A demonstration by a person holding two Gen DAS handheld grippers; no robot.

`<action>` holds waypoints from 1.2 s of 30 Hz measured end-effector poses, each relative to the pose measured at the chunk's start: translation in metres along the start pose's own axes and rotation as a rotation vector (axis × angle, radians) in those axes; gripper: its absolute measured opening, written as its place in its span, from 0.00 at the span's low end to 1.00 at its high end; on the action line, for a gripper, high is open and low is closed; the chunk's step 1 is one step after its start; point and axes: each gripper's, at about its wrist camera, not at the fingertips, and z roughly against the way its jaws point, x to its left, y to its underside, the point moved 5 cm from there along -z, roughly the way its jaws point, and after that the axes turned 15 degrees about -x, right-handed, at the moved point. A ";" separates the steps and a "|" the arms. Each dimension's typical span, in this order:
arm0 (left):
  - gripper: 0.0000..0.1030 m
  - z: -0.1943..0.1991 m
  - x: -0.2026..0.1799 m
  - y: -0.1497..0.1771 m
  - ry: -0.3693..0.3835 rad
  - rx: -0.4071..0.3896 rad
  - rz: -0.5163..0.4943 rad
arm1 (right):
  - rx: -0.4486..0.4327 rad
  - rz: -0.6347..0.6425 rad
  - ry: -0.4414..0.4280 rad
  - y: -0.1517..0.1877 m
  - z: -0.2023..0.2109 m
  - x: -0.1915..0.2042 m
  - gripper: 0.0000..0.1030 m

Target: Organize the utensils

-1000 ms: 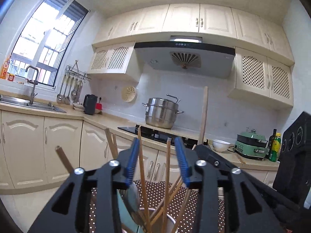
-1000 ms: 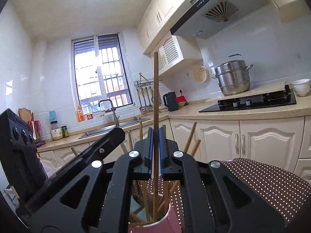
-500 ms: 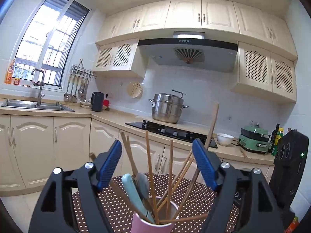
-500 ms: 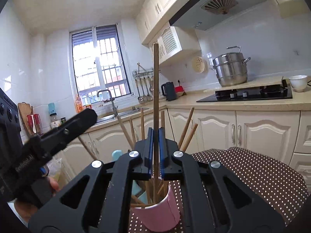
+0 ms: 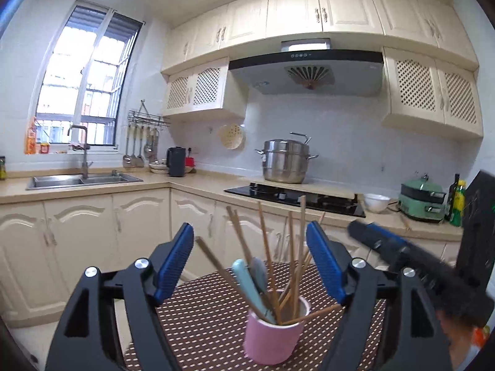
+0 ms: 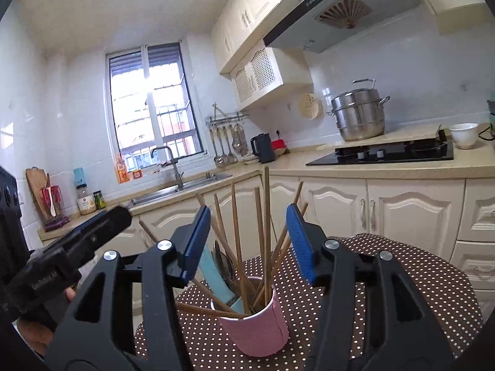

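My left tongs (image 5: pixel 250 266) stand wide apart, empty, their blue pads flanking the pink cup (image 5: pixel 273 337) from above and behind without touching it. My right tongs (image 6: pixel 247 244) are likewise spread and hold nothing; their pads frame the wooden chopsticks (image 6: pixel 266 225) that rise out of the same cup (image 6: pixel 256 327). The cup stands upright on the dotted tablecloth (image 6: pixel 402 281), holding a fan of chopsticks (image 5: pixel 294 256), a pale blue handle (image 5: pixel 247 284) and a grey one beside it; one stick lies tilted across the rim. I judge the step in hand to be the release after a chopstick goes in, with both tools free. The next move calls for finding any utensil left outside the cup; none shows in either view, so the sorting may be nearly done. Behind lie the counter, the stove (image 5: pixel 294 196) and the steel pot (image 5: pixel 286 162).
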 end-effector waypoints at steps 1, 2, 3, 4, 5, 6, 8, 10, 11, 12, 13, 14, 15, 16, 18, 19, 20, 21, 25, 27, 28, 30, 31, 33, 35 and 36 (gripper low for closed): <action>0.72 0.004 0.001 -0.002 -0.011 0.009 -0.013 | -0.005 0.000 0.009 -0.003 0.004 0.001 0.55; 0.74 0.007 0.002 -0.004 -0.021 0.016 -0.024 | -0.011 0.005 0.026 -0.008 0.010 0.003 0.57; 0.74 0.011 0.003 -0.006 -0.032 0.024 -0.036 | -0.012 0.010 0.039 -0.011 0.014 0.004 0.58; 0.75 0.017 0.005 -0.009 -0.041 0.030 -0.042 | -0.010 0.021 0.058 -0.014 0.019 0.007 0.58; 0.75 0.023 0.006 -0.011 -0.047 0.034 -0.045 | -0.009 0.029 0.070 -0.016 0.023 0.009 0.61; 0.75 0.029 0.008 -0.014 -0.051 0.037 -0.045 | -0.005 0.050 0.092 -0.018 0.032 0.015 0.64; 0.75 0.042 0.011 -0.019 -0.068 0.038 -0.051 | 0.014 0.077 0.117 -0.019 0.042 0.022 0.67; 0.77 0.055 0.012 -0.023 -0.072 0.038 -0.064 | 0.039 0.104 0.144 -0.019 0.054 0.033 0.69; 0.81 0.060 0.011 -0.024 -0.073 0.042 -0.068 | 0.049 0.112 0.151 -0.019 0.060 0.038 0.70; 0.82 0.068 0.012 -0.026 -0.075 0.046 -0.071 | 0.060 0.117 0.158 -0.019 0.068 0.044 0.72; 0.83 0.075 0.013 -0.028 -0.078 0.046 -0.073 | 0.067 0.120 0.161 -0.020 0.076 0.051 0.73; 0.83 0.085 0.014 -0.031 -0.079 0.044 -0.074 | 0.067 0.123 0.163 -0.020 0.082 0.055 0.75; 0.83 0.091 0.016 -0.034 -0.081 0.041 -0.071 | 0.068 0.133 0.174 -0.021 0.091 0.061 0.76; 0.83 0.098 0.017 -0.037 -0.084 0.040 -0.066 | 0.072 0.144 0.185 -0.022 0.098 0.066 0.77; 0.83 0.114 0.020 -0.046 -0.064 0.042 -0.052 | 0.073 0.148 0.197 -0.025 0.113 0.075 0.79; 0.84 0.119 0.020 -0.049 -0.055 0.035 -0.053 | 0.071 0.146 0.201 -0.027 0.118 0.078 0.80; 0.85 0.128 0.021 -0.055 -0.052 0.025 -0.064 | 0.071 0.148 0.201 -0.030 0.123 0.082 0.83; 0.85 0.132 0.021 -0.059 -0.055 0.023 -0.072 | 0.071 0.161 0.203 -0.033 0.129 0.087 0.84; 0.85 0.153 0.024 -0.074 -0.041 0.003 -0.082 | 0.052 0.197 0.215 -0.043 0.144 0.106 0.87; 0.85 0.161 0.025 -0.078 -0.037 0.002 -0.090 | 0.038 0.213 0.220 -0.046 0.150 0.114 0.90; 0.85 0.165 0.027 -0.080 -0.040 -0.002 -0.095 | 0.034 0.221 0.221 -0.047 0.152 0.117 0.90; 0.85 0.172 0.030 -0.084 -0.042 -0.007 -0.089 | 0.034 0.228 0.220 -0.046 0.156 0.122 0.90; 0.85 0.174 0.031 -0.086 -0.038 -0.009 -0.084 | 0.031 0.230 0.218 -0.047 0.158 0.124 0.90; 0.85 0.178 0.033 -0.088 -0.026 -0.014 -0.074 | 0.029 0.226 0.220 -0.046 0.161 0.125 0.91; 0.85 0.180 0.033 -0.088 -0.027 -0.015 -0.078 | 0.028 0.228 0.218 -0.047 0.164 0.127 0.91; 0.85 0.181 0.033 -0.088 -0.030 -0.015 -0.085 | 0.024 0.239 0.223 -0.048 0.165 0.128 0.91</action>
